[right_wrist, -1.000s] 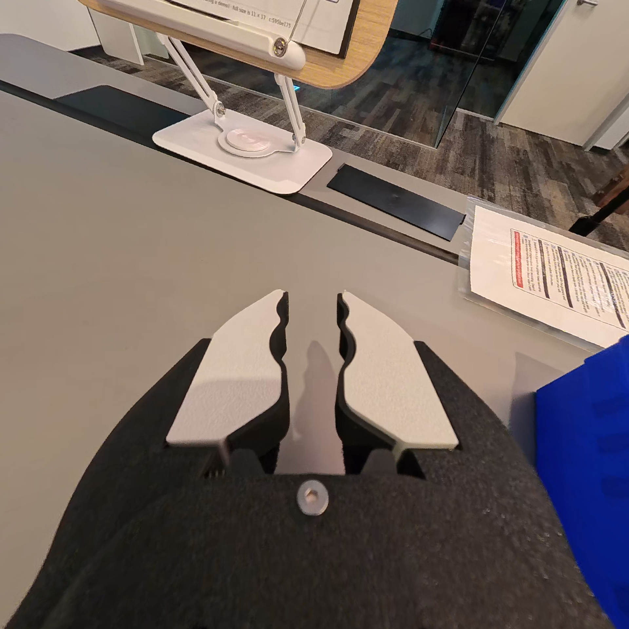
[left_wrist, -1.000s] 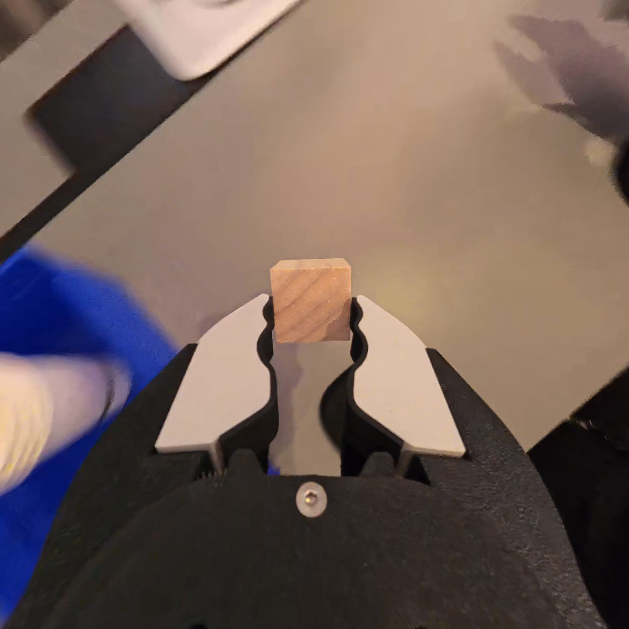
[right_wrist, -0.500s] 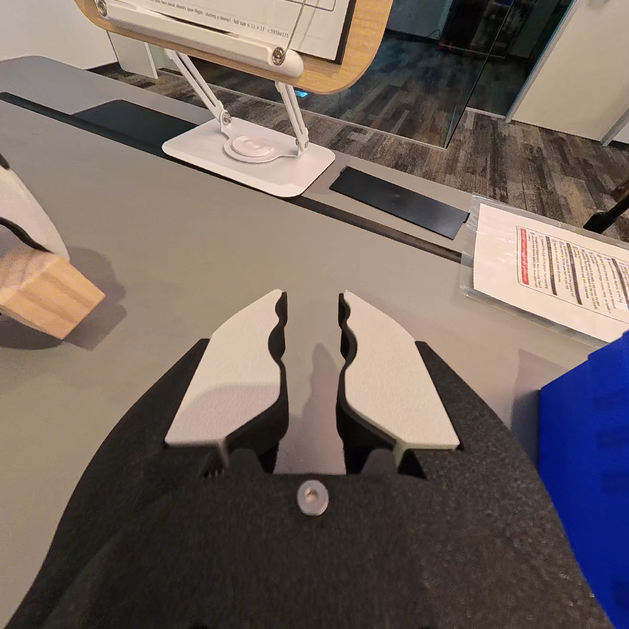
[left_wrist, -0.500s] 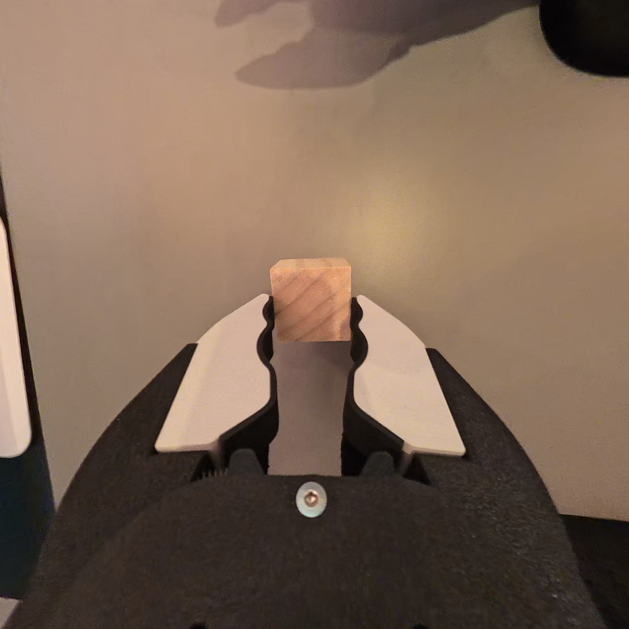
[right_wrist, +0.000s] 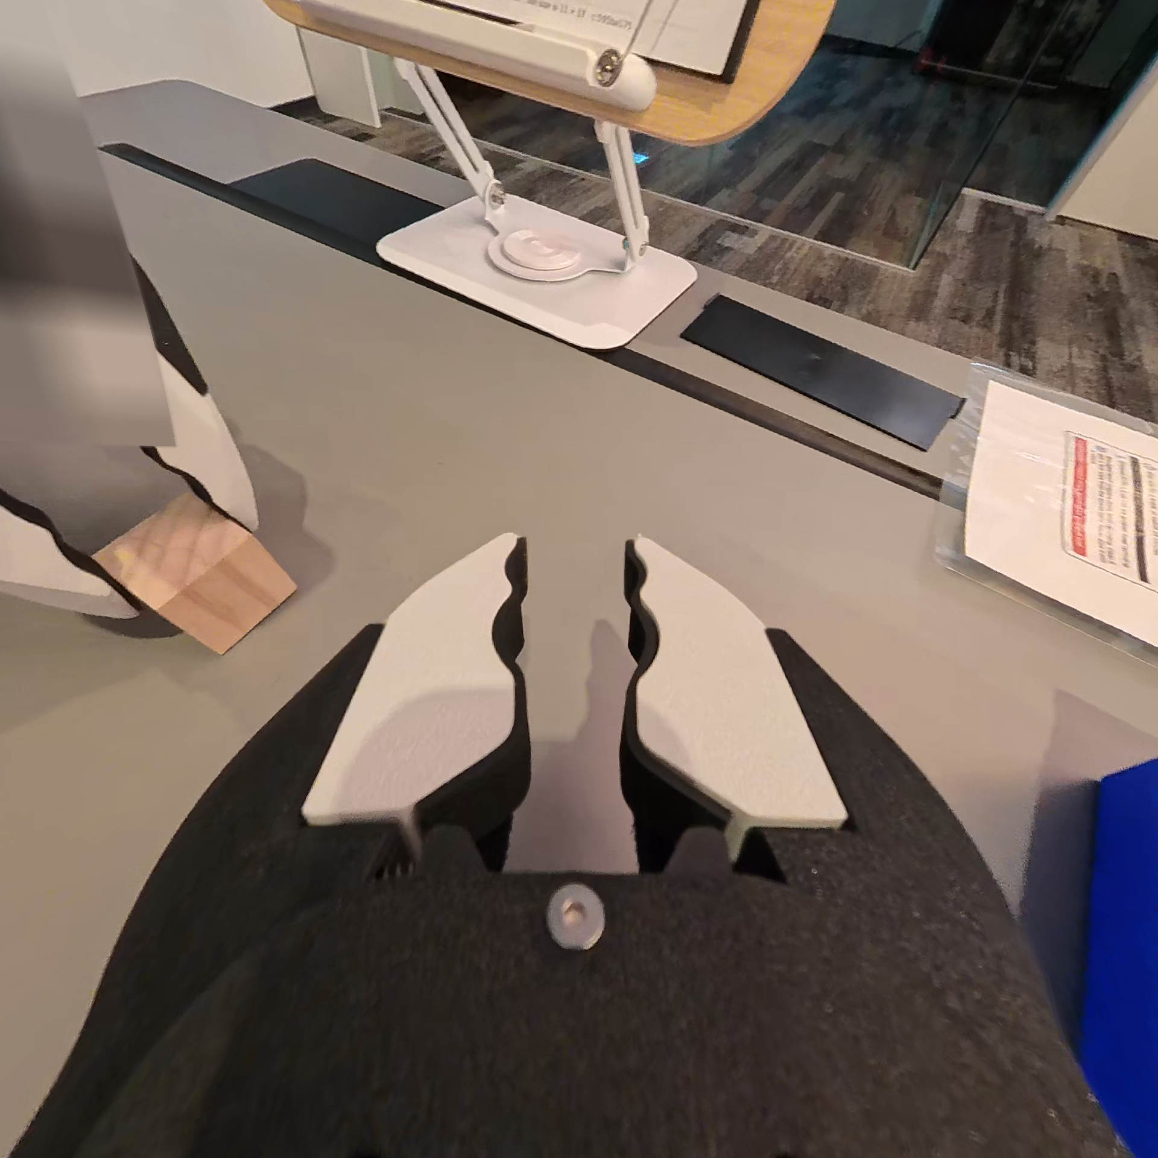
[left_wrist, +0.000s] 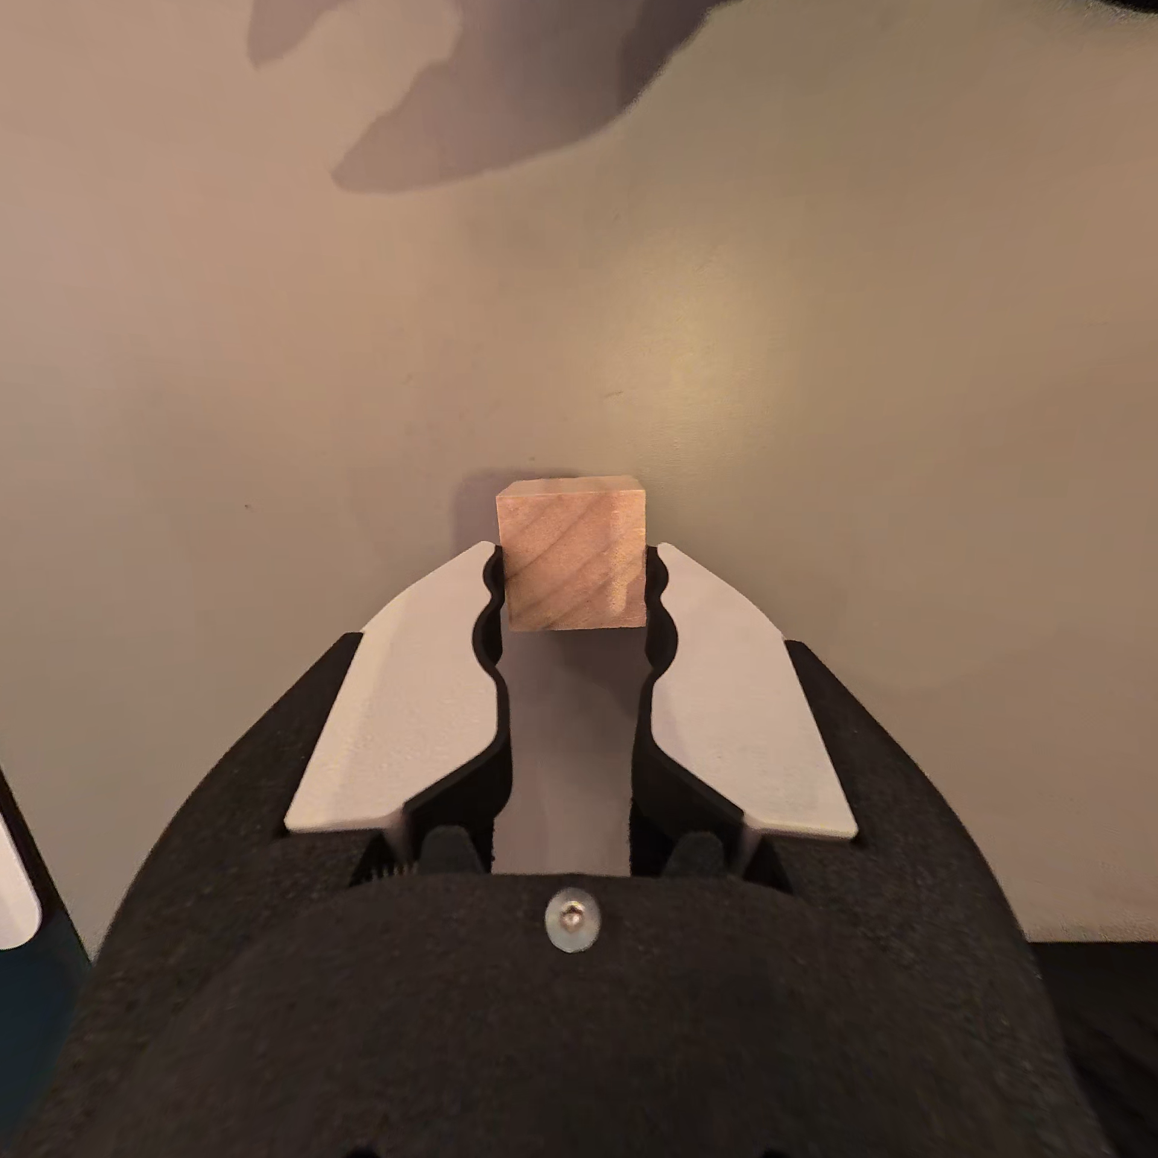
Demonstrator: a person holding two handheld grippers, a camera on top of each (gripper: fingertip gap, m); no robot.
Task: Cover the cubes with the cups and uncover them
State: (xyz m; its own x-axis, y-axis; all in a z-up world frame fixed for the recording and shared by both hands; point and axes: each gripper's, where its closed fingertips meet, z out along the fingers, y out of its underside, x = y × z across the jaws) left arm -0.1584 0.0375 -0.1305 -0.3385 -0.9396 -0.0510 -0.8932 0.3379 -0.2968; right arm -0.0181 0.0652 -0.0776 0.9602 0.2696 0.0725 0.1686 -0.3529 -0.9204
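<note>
Left claw (left_wrist: 573,564) clenched on wooden cube (left_wrist: 573,561), had lowered it onto table (left_wrist: 250,313), release pending. Right claw (right_wrist: 575,551) empty, parted. No cups visible.

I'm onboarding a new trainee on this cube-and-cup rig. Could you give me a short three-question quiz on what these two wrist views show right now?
1. True or false: the left tool is shut on the wooden cube.
2. Multiple choice: the right tool holds A) a cup, B) a cube, C) nothing.
3. Fill in: in the right wrist view, the white stand sits at the table's ____ edge, far or near.

Key: 1 true, with the cube low at the table; whether it rests there fully I cannot tell. 2 C, its jaws stand apart. 3 far.
</note>
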